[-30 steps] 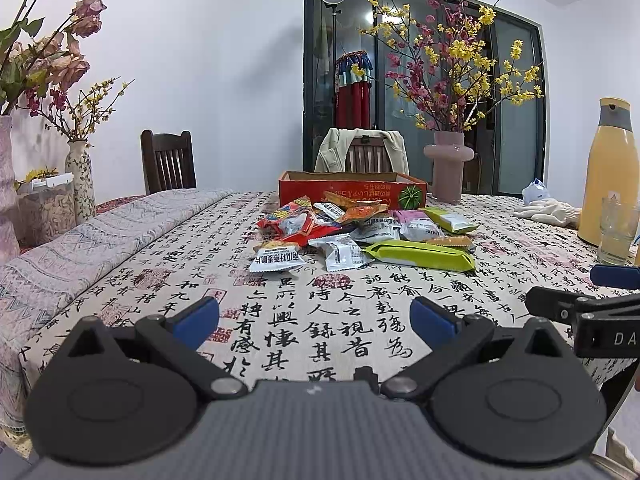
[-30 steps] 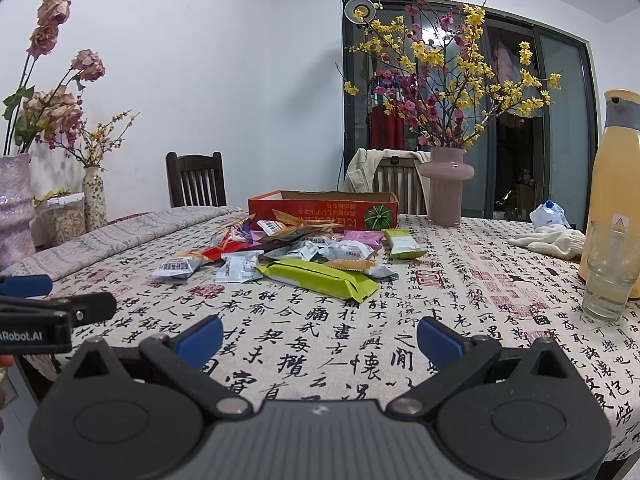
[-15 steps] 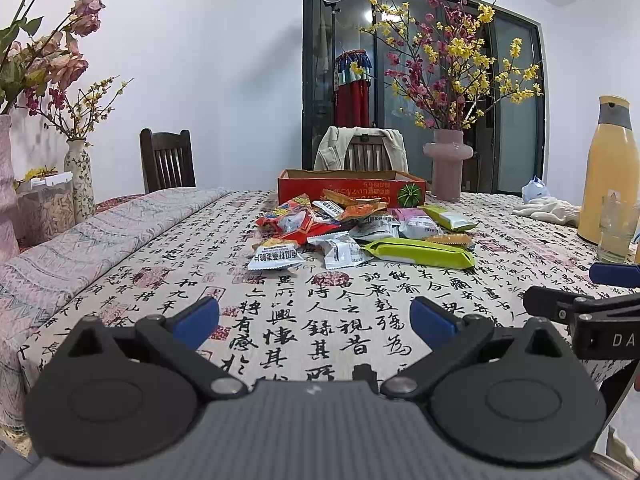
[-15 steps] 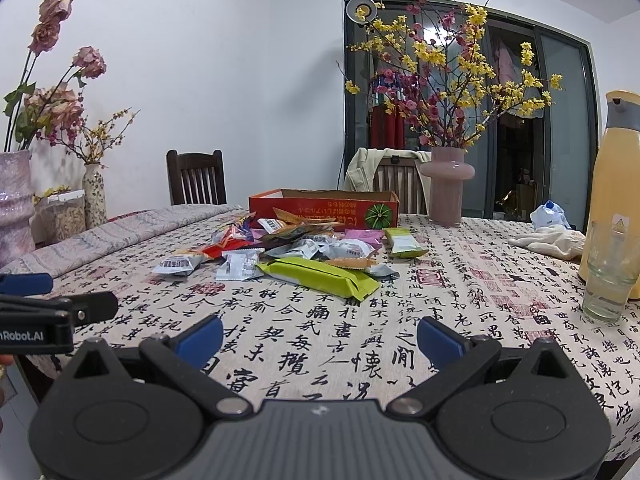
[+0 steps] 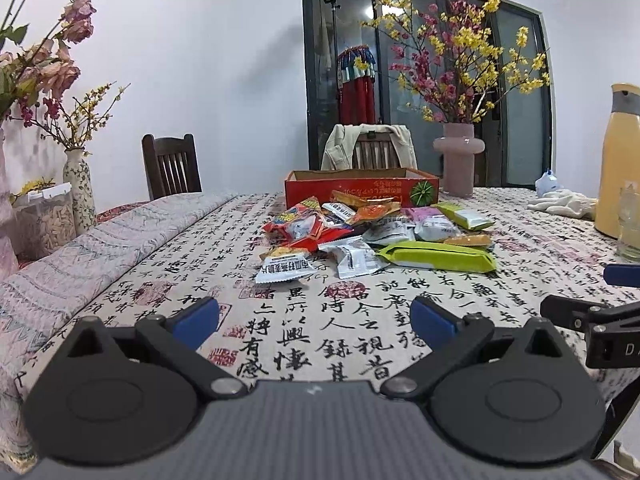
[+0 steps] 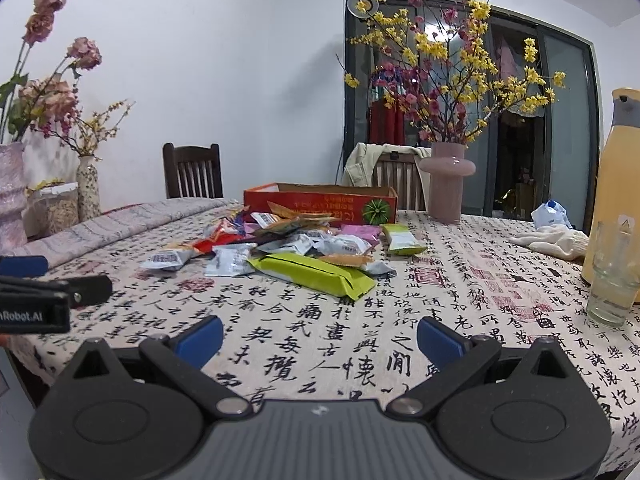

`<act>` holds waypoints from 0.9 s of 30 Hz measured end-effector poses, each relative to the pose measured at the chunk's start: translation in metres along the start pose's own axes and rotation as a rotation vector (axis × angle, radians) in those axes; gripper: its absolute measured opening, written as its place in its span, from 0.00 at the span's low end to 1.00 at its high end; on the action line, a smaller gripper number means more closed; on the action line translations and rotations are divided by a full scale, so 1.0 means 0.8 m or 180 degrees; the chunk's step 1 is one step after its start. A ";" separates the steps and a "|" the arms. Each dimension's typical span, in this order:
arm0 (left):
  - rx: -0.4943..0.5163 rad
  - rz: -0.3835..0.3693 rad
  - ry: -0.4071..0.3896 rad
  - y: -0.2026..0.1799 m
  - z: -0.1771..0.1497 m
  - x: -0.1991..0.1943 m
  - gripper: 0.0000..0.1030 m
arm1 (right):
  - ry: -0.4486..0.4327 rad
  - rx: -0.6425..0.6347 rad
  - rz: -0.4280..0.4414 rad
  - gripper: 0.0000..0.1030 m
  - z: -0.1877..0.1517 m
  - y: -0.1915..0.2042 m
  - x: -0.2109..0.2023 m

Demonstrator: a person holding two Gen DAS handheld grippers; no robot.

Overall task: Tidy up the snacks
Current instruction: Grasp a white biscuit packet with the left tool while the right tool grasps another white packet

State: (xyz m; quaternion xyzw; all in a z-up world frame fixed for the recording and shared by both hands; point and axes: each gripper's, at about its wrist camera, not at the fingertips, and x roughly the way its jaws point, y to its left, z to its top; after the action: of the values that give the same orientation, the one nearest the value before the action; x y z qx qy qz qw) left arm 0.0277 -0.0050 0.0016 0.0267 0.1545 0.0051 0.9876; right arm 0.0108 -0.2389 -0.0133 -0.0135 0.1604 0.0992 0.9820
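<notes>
Left view: my left gripper (image 5: pixel 314 316) hangs empty, fingers apart; the snacks (image 5: pixel 372 232) lie heaped mid-bench before the box (image 5: pixel 360 192).

Right view: right gripper (image 6: pixel 320 336) likewise spread. Wrappers look light, crinkly, slippery; I'd pinch the green bar (image 6: pixel 316 274) across its middle.

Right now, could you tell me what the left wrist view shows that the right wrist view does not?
Only the left wrist view shows the open left gripper from behind, with the right gripper's fingers at its right edge. Only the right wrist view shows the whole drinking glass and the open right gripper from behind. Both show the snack pile, the long green packet and the red box.
</notes>
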 end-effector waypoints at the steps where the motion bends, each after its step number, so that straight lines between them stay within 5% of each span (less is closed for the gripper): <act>1: -0.0003 0.0005 0.0020 0.001 0.002 0.005 1.00 | 0.0019 0.0002 -0.0002 1.00 0.000 -0.001 0.006; 15: -0.0108 -0.0031 0.0369 0.024 0.051 0.093 1.00 | 0.0176 0.0021 0.0092 1.00 0.052 -0.016 0.085; 19: -0.0221 -0.0106 0.0518 0.038 0.068 0.124 0.94 | 0.0280 0.0095 0.0353 1.00 0.074 -0.018 0.108; 24: -0.0300 -0.0159 0.0730 0.053 0.086 0.173 0.83 | 0.0623 0.0303 0.0670 0.83 0.109 -0.017 0.157; 27: -0.0323 -0.0214 0.0878 0.060 0.089 0.200 0.82 | 0.0796 0.0252 0.0800 0.81 0.130 -0.008 0.190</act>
State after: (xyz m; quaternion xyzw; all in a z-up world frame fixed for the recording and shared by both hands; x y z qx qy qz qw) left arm 0.2018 0.0426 0.0234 -0.0294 0.2890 -0.0166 0.9567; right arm 0.1854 -0.2102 0.0367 0.0332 0.2854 0.2123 0.9340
